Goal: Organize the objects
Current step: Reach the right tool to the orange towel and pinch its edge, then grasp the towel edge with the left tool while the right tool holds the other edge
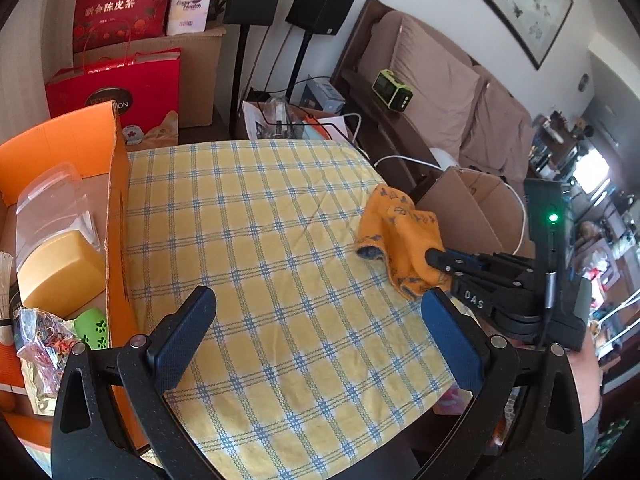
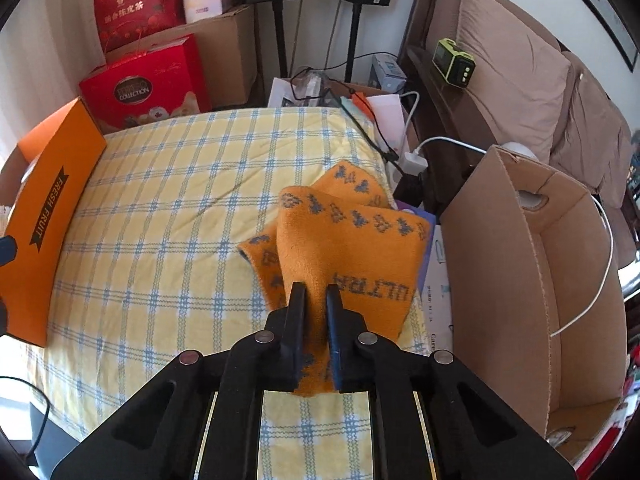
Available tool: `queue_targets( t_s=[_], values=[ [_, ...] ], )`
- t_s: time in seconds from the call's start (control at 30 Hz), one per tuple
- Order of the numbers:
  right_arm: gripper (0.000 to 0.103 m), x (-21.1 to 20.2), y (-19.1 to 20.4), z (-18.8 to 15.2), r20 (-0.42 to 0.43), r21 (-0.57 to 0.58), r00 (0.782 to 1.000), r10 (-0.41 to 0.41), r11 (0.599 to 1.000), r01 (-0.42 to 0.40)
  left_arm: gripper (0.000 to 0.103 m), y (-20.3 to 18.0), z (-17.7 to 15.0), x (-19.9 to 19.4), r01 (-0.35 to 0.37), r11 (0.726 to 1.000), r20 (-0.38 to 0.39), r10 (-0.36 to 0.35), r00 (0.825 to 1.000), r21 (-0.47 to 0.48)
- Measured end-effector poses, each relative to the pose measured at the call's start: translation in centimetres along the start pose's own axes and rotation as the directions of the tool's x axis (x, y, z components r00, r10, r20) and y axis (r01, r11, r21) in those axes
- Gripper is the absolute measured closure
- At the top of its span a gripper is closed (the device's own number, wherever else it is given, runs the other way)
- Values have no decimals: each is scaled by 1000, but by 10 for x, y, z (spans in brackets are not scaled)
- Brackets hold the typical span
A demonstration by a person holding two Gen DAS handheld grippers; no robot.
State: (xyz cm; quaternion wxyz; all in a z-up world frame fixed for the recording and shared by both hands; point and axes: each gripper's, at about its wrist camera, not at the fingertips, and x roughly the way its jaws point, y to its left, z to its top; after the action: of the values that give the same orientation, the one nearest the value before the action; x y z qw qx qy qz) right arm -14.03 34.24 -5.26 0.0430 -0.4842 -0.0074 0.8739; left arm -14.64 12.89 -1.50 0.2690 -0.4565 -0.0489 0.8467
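An orange knitted cloth [image 2: 344, 236] with grey bee marks lies near the right edge of the yellow checked table [image 2: 168, 216]. My right gripper [image 2: 315, 294] is shut on the cloth's near fold and holds part of it off the table. In the left wrist view the cloth [image 1: 396, 232] shows at the right, with the right gripper [image 1: 434, 258] pinching it. My left gripper [image 1: 320, 312] is open and empty above the table's near middle. An orange fruit box [image 1: 116, 200] stands at the left, holding a yellow block [image 1: 60, 268], a green toy [image 1: 94, 328] and bags.
A brown cardboard box [image 2: 520, 280] stands open just right of the table. Red gift boxes [image 2: 148, 84], cartons and speaker stands are behind the table. A brown sofa [image 2: 520, 80] runs along the right wall. White cables [image 2: 440, 144] hang by the table's right edge.
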Motion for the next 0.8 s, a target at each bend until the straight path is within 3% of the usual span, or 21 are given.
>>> queue_targets(
  t_s=[0.3, 0.57, 0.8],
  values=[
    [95, -34, -58, -8, 68, 134, 998, -6, 991, -3, 0, -16, 15, 38, 90, 996, -84, -92, 992, -28],
    [95, -34, -107, -31, 67, 263, 997, -33, 965, 14, 0, -38, 31, 88, 44, 999, -137, -41, 990, 19],
    [96, -35, -139, -58, 90, 379, 996, 0, 925, -34, 0, -55, 37, 133, 54, 996, -191, -40, 981, 66]
  ],
)
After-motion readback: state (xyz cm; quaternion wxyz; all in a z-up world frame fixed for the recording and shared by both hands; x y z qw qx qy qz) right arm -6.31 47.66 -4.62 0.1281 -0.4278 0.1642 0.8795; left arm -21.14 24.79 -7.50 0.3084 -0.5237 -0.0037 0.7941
